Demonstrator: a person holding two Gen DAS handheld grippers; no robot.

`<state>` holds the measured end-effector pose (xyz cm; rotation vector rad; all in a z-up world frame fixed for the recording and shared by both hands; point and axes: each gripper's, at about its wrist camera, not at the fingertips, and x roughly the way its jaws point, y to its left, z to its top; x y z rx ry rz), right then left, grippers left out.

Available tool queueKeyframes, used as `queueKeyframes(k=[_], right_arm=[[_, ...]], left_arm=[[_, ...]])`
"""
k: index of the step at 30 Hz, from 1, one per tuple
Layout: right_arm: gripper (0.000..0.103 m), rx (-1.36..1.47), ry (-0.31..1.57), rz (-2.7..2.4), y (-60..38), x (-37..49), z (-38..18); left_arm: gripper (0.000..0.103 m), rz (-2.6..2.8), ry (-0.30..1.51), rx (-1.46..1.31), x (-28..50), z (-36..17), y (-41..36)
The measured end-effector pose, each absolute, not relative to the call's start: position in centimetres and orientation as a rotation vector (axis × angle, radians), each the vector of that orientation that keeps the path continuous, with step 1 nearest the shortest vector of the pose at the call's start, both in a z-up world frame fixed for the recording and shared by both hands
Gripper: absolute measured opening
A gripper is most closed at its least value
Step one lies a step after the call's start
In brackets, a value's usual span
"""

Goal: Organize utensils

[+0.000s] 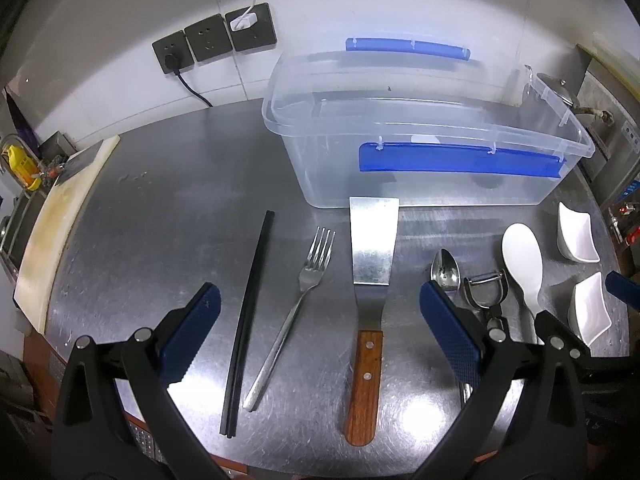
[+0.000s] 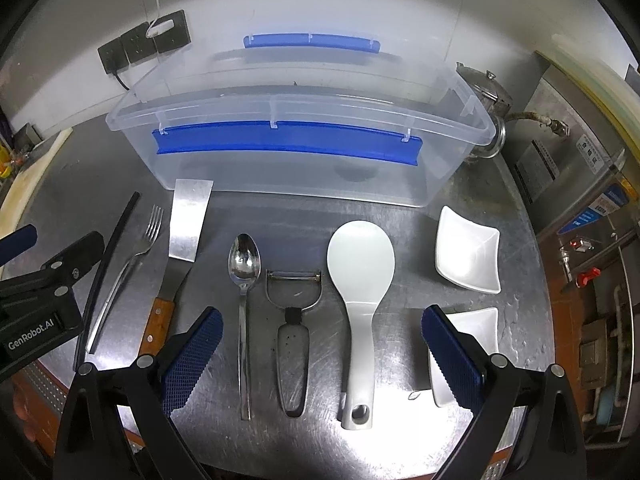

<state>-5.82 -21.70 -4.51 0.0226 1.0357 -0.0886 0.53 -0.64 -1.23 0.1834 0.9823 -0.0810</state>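
A row of utensils lies on the steel table (image 1: pixel 168 216) before a clear plastic box (image 1: pixel 424 136) with blue clips. From left: black chopsticks (image 1: pixel 248 320), a fork (image 1: pixel 298 304), a wood-handled spatula (image 1: pixel 370 280), a spoon (image 2: pixel 244 276), a peeler (image 2: pixel 294 336) and a white rice paddle (image 2: pixel 360 300). My left gripper (image 1: pixel 320 312) hovers open above the fork and spatula. My right gripper (image 2: pixel 322 332) is open over the spoon, peeler and paddle. Both hold nothing. The box (image 2: pixel 296 148) looks empty, its lid tipped up behind.
Two white square dishes (image 2: pixel 468 256) (image 2: pixel 476 332) sit at the right, the nearer one partly behind my right finger. A cutting board (image 1: pixel 56 232) lies along the left edge. Wall sockets (image 1: pixel 212 40) with plugged cables are behind. A metal kettle (image 2: pixel 488 92) and steel appliances stand at the right.
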Motion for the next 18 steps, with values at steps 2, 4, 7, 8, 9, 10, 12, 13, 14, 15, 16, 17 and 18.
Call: queueKeyframes(k=[2, 4, 7, 8, 9, 10, 12, 13, 14, 15, 16, 17, 18], right_arm=[[0.099, 0.023, 1.038, -0.093, -21.77, -5.78, -4.56], [0.099, 0.024, 1.040, -0.097, -21.86, -5.71, -4.60], [0.099, 0.022, 1.043, -0.100, -21.98, -5.63, -4.66], [0.099, 0.021, 1.045, -0.100, -21.95, -5.65, -4.71], [0.099, 0.020, 1.047, -0.100, -21.93, -5.64, -4.75], [0.099, 0.018, 1.049, -0.101, -21.89, -5.61, -4.80], [0.099, 0.014, 1.052, -0.100, -21.78, -5.61, -4.89], [0.099, 0.012, 1.054, -0.099, -21.67, -5.58, -4.92], [0.099, 0.011, 1.054, -0.098, -21.68, -5.55, -4.92], [0.099, 0.010, 1.054, -0.098, -21.62, -5.54, -4.90], [0.099, 0.010, 1.054, -0.098, -21.61, -5.52, -4.89], [0.099, 0.011, 1.053, -0.098, -21.67, -5.51, -4.88], [0.099, 0.011, 1.053, -0.099, -21.66, -5.51, -4.89]], left_arm=[[0.096, -0.083, 0.987, 0.187, 0.60, -1.36, -0.77], [0.096, -0.086, 0.993, 0.187, 0.66, -1.53, -0.84], [0.096, -0.087, 1.000, 0.186, 0.78, -1.69, -0.88], [0.096, -0.088, 1.002, 0.185, 0.88, -1.67, -0.87], [0.096, -0.088, 1.003, 0.185, 0.92, -1.69, -0.86], [0.096, -0.088, 1.003, 0.185, 0.98, -1.70, -0.88], [0.096, -0.088, 1.004, 0.185, 1.03, -1.70, -0.88], [0.096, -0.088, 1.006, 0.186, 1.05, -1.74, -0.96], [0.096, -0.088, 1.006, 0.186, 1.04, -1.79, -0.95], [0.096, -0.088, 1.008, 0.186, 1.07, -1.82, -0.95], [0.096, -0.088, 1.009, 0.186, 1.07, -1.85, -0.94], [0.096, -0.088, 1.010, 0.185, 1.04, -1.88, -0.97], [0.096, -0.087, 1.010, 0.184, 1.06, -1.90, -0.95]])
